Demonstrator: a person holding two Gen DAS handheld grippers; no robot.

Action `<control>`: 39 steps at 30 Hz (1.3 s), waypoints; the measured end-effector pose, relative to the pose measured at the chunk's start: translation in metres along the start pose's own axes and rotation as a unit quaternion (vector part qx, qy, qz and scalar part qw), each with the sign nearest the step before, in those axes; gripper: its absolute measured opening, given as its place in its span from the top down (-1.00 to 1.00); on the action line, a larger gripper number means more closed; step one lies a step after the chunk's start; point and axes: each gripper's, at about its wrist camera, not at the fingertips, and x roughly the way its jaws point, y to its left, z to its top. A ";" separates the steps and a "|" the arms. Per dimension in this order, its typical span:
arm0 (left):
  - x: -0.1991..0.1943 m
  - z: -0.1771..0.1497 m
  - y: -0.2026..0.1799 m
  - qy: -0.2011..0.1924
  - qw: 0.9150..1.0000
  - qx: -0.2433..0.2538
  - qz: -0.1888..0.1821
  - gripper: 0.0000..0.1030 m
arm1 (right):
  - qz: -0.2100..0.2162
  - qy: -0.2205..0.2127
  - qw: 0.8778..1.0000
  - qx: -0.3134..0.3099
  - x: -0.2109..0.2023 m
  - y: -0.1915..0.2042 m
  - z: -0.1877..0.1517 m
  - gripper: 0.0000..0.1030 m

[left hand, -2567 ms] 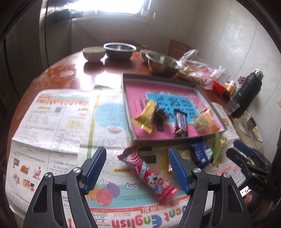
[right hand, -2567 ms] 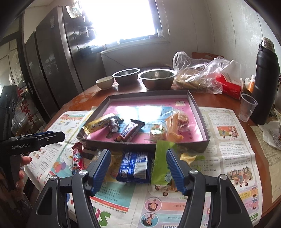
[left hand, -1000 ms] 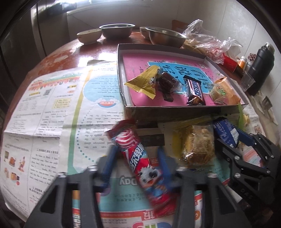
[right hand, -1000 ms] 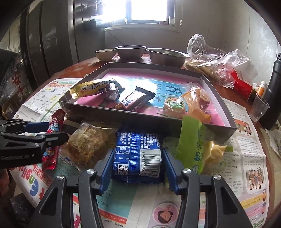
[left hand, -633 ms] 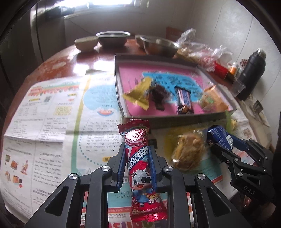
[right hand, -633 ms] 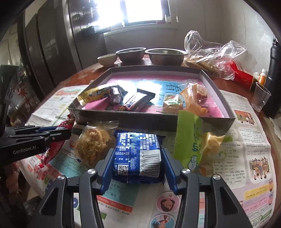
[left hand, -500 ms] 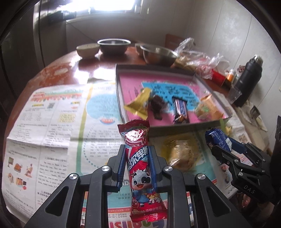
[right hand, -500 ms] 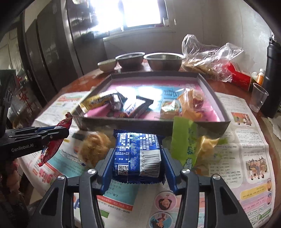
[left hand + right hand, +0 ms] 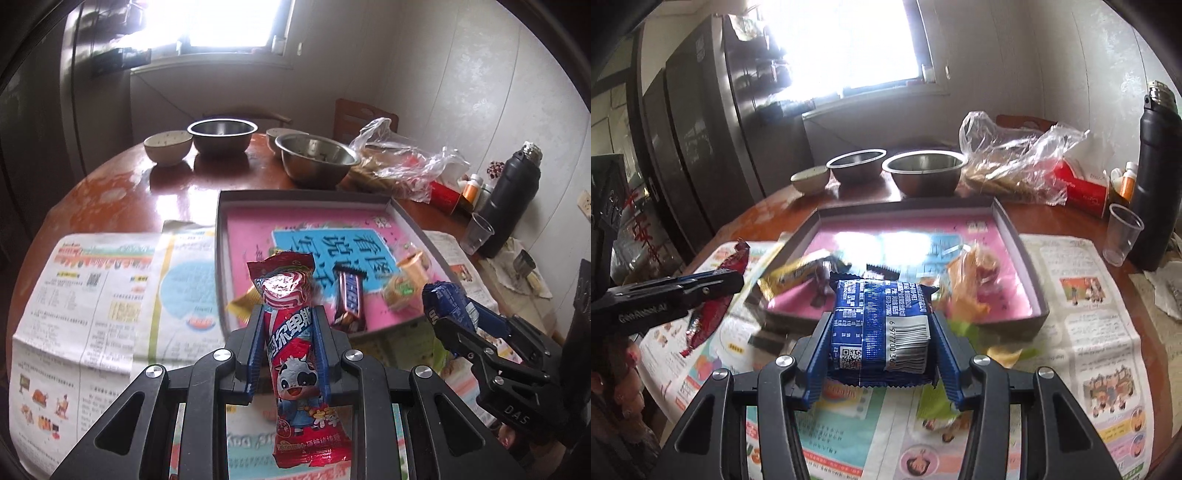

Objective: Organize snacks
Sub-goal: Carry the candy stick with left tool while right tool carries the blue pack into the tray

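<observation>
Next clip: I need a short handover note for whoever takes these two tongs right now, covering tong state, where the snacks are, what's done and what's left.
Left tongs: shut on the red cow-print candy bar, held above the newspaper.
Right tongs: shut on the blue biscuit pack, also held off the table.
Done: the pink-lined tray already holds a yellow-wrapped bar, a chocolate bar and an orange packet.
Left: set both held snacks in the tray, then probably the green-and-yellow packet lying in front of it.

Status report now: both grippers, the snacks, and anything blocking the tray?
Left gripper shut on red candy pack. Right gripper shut on blue biscuit pack. Tray ahead, path clear.
</observation>
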 end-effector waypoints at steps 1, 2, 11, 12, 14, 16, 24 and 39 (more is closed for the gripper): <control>0.003 0.003 -0.002 -0.001 1.000 0.001 -0.001 0.52 | 0.000 -0.002 1.000 0.000 0.000 -0.001 0.002 0.01; 0.005 0.004 -0.004 -0.001 1.000 0.001 -0.002 0.52 | -0.002 -0.006 1.000 0.001 0.001 -0.002 0.005 0.01; 0.034 0.022 -0.012 -0.003 1.000 0.005 -0.009 0.52 | -0.012 -0.019 1.000 0.007 0.012 -0.013 0.025 0.01; 0.037 0.024 -0.012 -0.003 1.000 0.005 -0.012 0.52 | -0.012 -0.019 1.000 0.008 0.014 -0.014 0.026 0.01; 0.042 0.027 -0.013 -0.004 1.000 0.005 -0.014 0.52 | -0.015 -0.019 1.000 0.011 0.018 -0.017 0.029 0.01; 0.049 0.029 -0.013 -0.005 1.000 0.006 -0.014 0.52 | -0.017 -0.018 1.000 0.014 0.023 -0.020 0.032 0.01; 0.068 0.033 -0.015 -0.005 1.000 0.015 -0.021 0.52 | -0.024 -0.009 1.000 0.017 0.045 -0.022 0.038 0.01; 0.086 0.030 -0.009 0.016 1.000 0.012 -0.018 0.51 | -0.020 0.027 0.999 0.005 0.083 -0.008 0.035 0.01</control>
